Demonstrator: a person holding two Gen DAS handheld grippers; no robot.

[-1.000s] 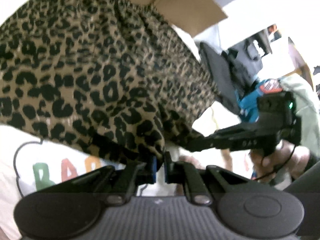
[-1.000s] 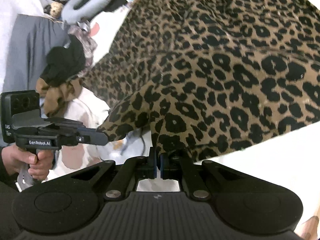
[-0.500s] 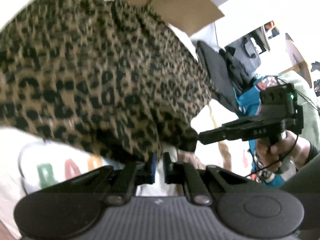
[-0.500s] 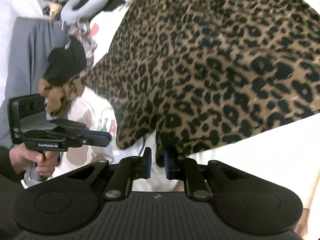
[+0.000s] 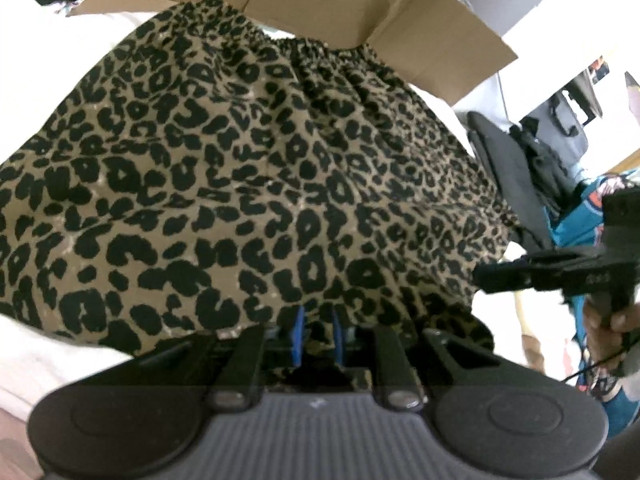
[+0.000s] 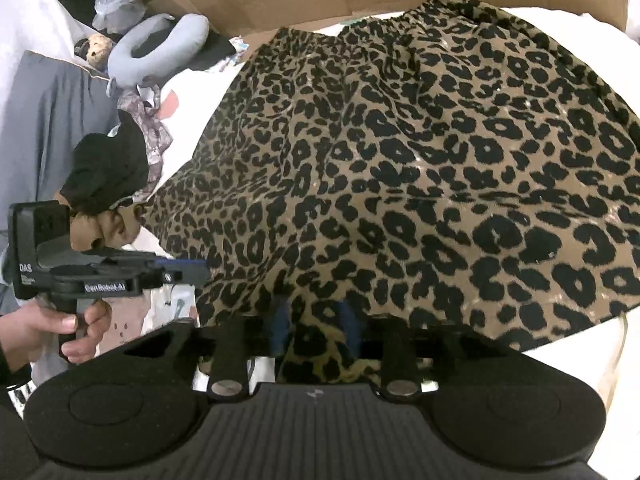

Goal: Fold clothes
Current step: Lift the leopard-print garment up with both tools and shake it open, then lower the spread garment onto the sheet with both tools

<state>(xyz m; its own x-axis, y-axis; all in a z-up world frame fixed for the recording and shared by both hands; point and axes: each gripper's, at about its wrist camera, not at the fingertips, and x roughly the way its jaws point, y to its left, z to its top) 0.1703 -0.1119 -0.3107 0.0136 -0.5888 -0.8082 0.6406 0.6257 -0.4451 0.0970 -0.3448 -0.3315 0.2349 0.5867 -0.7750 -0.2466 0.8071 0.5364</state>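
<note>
In the left wrist view we find our left gripper [image 5: 318,334] at the bottom centre, its blue pads a small way apart; the jaws have just been opening, and the hem of the leopard-print skirt [image 5: 248,184] lies in the gap between them, though we cannot tell whether a pad touches it. From there the skirt spreads up across most of the frame, its gathered waistband at the top against a brown cardboard box [image 5: 360,4]. It lies on a white surface [image 5: 60,48] that shows at the upper left and lower left. At the right edge of this view our right gripper [image 5: 486,276] points in toward the skirt's right border, a hand [image 5: 612,332] around its grip.

In the right wrist view the right gripper [image 6: 316,332] sits at the bottom centre, its jaws moderately apart and just lately opening, with a loose fold of the skirt [image 6: 420,160] lying between the fingers, no longer pinched. The fabric fans out over the centre and right of the frame, waistband toward the cardboard at the top. At the left edge the left gripper [image 6: 200,272] reaches the skirt's near left border. Further up the left side sits a heap of other clothes [image 6: 104,168] and a grey neck pillow [image 6: 156,48].
</note>
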